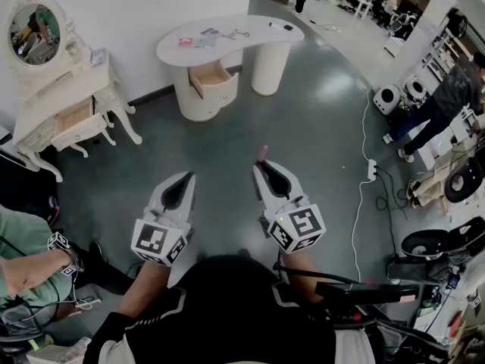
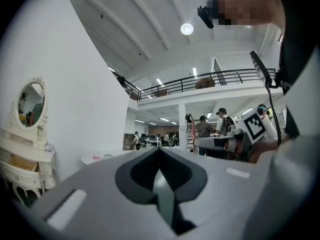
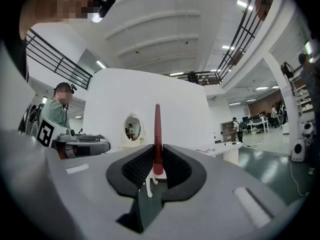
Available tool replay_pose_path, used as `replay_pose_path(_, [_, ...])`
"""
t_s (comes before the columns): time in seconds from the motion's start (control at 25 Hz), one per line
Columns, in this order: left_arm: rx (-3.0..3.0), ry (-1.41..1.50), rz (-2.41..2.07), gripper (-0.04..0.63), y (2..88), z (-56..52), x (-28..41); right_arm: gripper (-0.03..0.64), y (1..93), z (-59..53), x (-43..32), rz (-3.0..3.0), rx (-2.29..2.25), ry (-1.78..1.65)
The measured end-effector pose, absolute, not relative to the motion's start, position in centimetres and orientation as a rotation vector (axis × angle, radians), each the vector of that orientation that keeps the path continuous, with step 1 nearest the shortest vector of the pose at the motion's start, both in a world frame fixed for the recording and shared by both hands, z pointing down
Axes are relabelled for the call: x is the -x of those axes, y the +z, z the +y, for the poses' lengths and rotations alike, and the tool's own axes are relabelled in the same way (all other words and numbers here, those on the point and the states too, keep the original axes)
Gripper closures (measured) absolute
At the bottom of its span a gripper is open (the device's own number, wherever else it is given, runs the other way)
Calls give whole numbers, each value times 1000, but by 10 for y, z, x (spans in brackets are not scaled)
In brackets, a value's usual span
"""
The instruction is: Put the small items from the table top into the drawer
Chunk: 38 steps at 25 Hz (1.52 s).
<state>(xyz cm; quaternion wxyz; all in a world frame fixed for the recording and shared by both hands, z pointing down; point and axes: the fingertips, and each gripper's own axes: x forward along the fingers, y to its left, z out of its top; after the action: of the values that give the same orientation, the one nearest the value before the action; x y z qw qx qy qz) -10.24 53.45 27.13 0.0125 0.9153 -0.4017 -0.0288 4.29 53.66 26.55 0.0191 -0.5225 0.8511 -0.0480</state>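
Right gripper view: my right gripper (image 3: pixel 156 156) clamps a red stick (image 3: pixel 157 131), bound for the distant drawer (image 1: pixel 212 79); left gripper (image 2: pixel 160 156) closed, empty.

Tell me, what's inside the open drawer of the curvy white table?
The pulled-out wooden drawer of the curved white table shows only bare light-brown wood inside, with no items that I can make out. Its back part is hidden beneath the tabletop, so I can't see there.
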Motion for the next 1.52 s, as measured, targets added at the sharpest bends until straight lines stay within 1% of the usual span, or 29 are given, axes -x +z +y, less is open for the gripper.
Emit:
replay_pose_path(0.6, [-2863,-102,-1215,595,272,511,112,557,262,517,-37,2599,1652,-156])
replay_pose_path(1.08, [-2900,-84,-1104,595,290,481,131,557,278,493,-9,2551,1709,-180])
replay_pose_path(1.52, [-2911,-61,-1148,595,288,390,99,557,283,396,-38,2558,1647,-196])
